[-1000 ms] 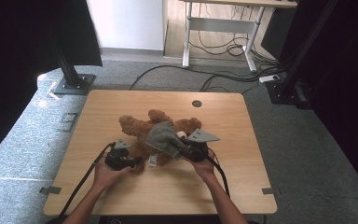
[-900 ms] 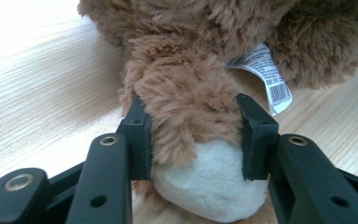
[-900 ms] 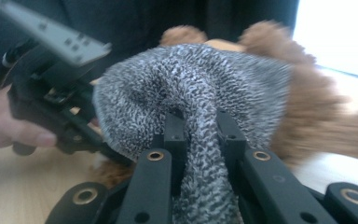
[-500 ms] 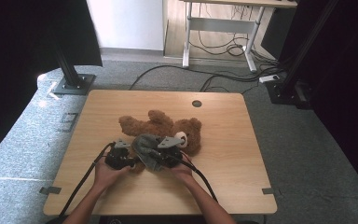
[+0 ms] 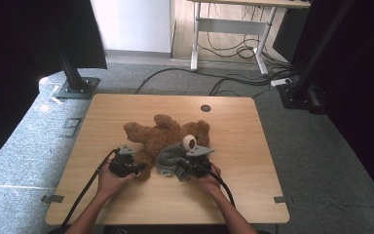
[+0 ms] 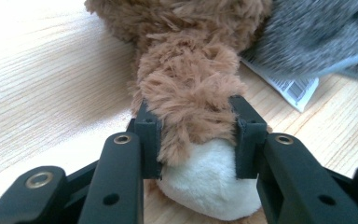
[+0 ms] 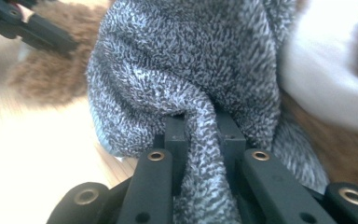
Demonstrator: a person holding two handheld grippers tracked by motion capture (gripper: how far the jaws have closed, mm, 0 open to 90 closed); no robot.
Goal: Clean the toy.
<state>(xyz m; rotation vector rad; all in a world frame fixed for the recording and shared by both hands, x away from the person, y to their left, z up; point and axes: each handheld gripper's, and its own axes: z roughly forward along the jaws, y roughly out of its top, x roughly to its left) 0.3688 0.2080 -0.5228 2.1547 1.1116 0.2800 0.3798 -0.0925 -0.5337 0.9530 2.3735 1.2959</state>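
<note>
Brown plush covers the teddy bear (image 5: pixel 163 136), which lies flat near the middle of the wooden table (image 5: pixel 253 161), its limbs spread and its long axis running roughly from the far left towards the person's side. One leg (image 6: pixel 186 88) points back at the left gripper (image 5: pixel 125 165), and in the left gripper view its cream-soled foot (image 6: pixel 205 179) sits squarely between the two black jaws, which have just been closing and are now pressed into the fur on both sides. The leg's axis is thus in line with that gripper, stretching straight away from it.

A grey fleece garment (image 5: pixel 173 160) is draped against the bear's near flank, just to the right of the held leg. A gathered fold (image 7: pixel 205 140) of it is pinched tightly between the narrow jaws of the right gripper (image 5: pixel 191 167), which sits low over the table on the bear's right.

The garment therefore lies between the two grippers, touching the bear, with the right one nearer. Its white label (image 6: pixel 292 87) is seen on the wood beside the leg. Any dressing move is judged to depend on bringing the grey opening leftwards onto the foot held by the left gripper.
</note>
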